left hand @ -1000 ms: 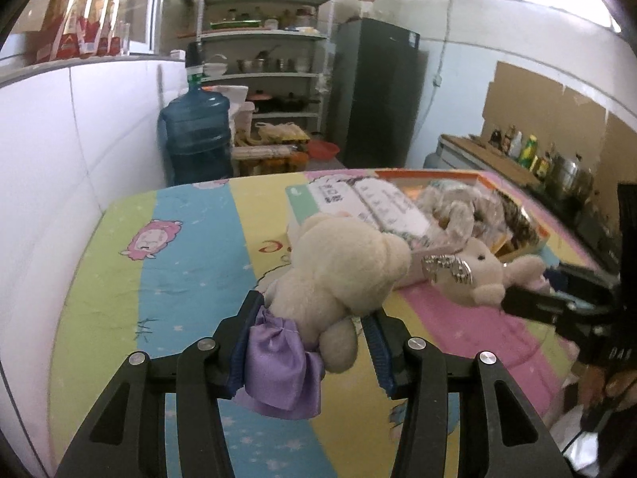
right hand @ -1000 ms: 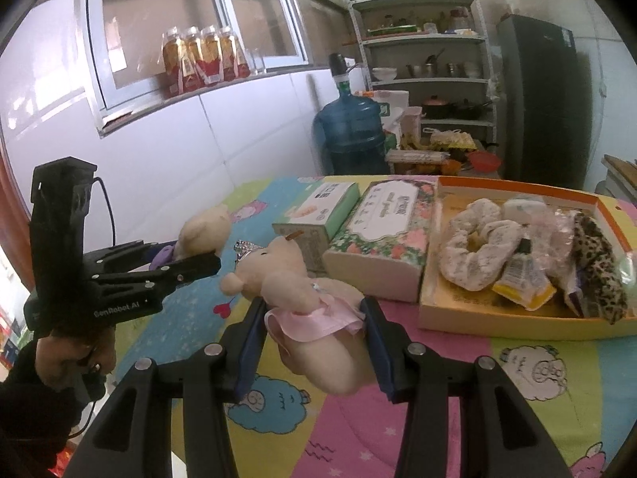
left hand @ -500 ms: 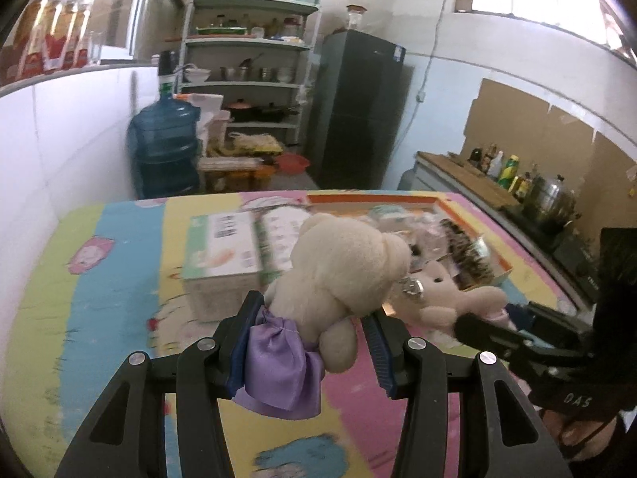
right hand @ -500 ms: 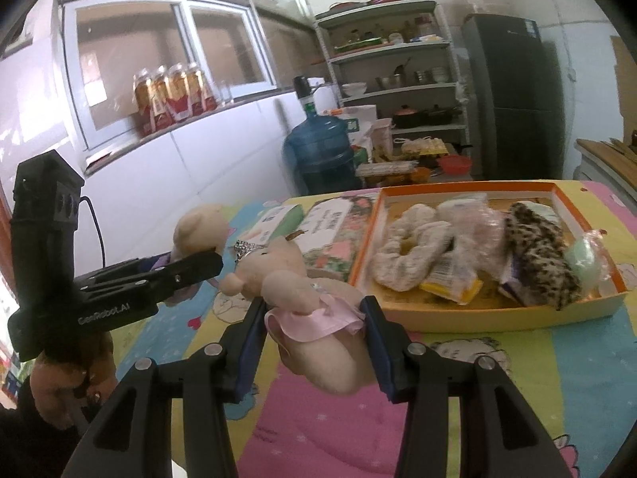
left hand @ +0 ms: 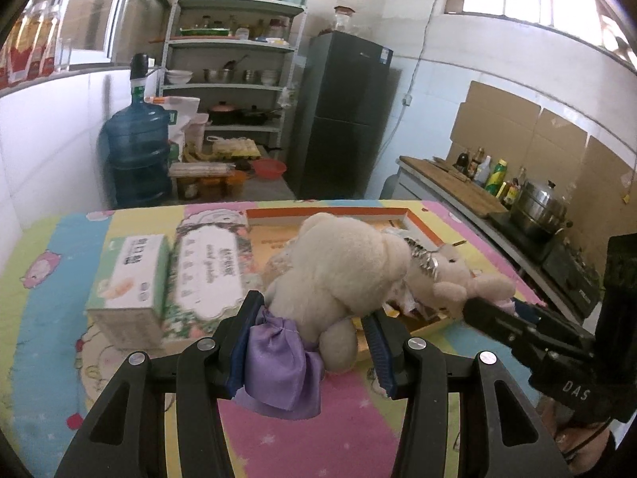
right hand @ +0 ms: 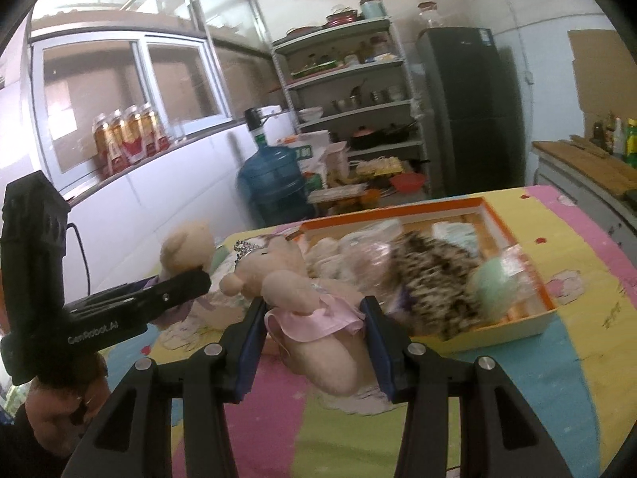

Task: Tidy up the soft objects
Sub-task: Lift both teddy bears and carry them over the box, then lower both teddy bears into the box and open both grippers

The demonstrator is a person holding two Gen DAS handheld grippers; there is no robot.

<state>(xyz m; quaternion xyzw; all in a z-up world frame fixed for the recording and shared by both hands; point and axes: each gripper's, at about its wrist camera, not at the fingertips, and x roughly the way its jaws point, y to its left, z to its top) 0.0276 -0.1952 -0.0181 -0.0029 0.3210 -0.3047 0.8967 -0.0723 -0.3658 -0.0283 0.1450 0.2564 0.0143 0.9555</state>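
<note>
Plush fills both sets of tongs. The left gripper [left hand: 312, 336] is clamped around a cream teddy bear in a purple skirt [left hand: 338, 275], its blue pads pressing the toy's waist, and the right gripper [right hand: 314, 342] is clamped the same way on a pinkish bear in a pink skirt [right hand: 294, 298] that wears a small silver crown. Both toys hang clear of the striped cartoon cloth [left hand: 51, 286], near the front edge of the orange-rimmed tray [right hand: 545, 298].

That tray already holds several soft things: a leopard-print piece [right hand: 434, 275], a pale green ball [right hand: 493, 286] and some clear-wrapped items, blurred in the right wrist view. Two tissue boxes [left hand: 175, 275] stand just beside the tray on the left.

By the look of it, the sorting is well advanced; what remains is probably to lower the two bears into the tray and let go.
</note>
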